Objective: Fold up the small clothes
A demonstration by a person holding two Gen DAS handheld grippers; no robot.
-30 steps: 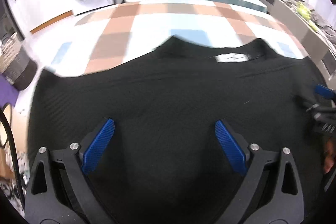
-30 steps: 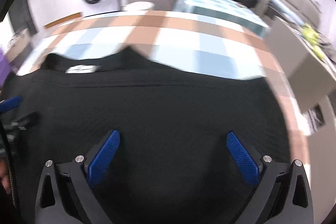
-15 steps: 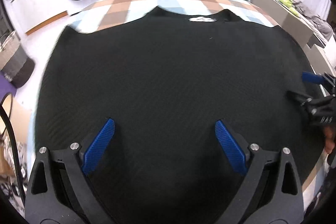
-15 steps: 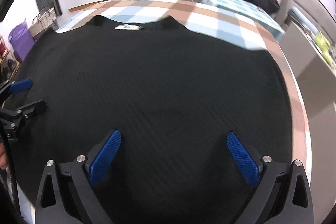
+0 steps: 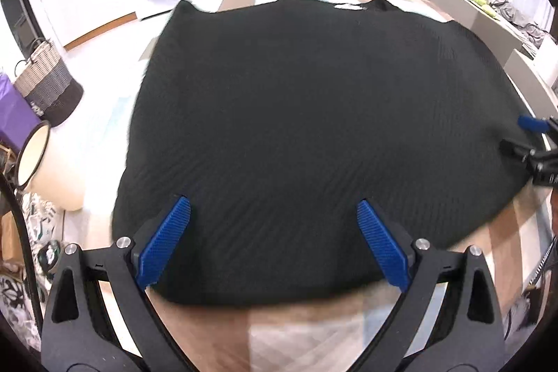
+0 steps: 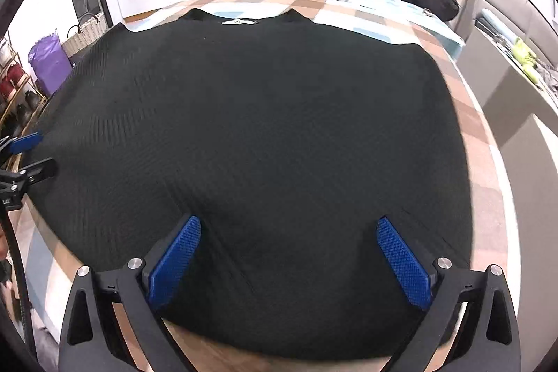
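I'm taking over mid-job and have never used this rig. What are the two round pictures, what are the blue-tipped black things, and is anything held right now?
Each round picture comes from a fisheye camera on a hand-held two-finger gripper, looking forward along its fingers. One view belongs to the left gripper, the other to the right gripper; the blue strips are their finger pads. Each gripper also shows at the edge of the other's view. A black garment lies spread flat on a checked tablecloth, its white neck label at the far side. Both grippers are open over the near hem, holding nothing.
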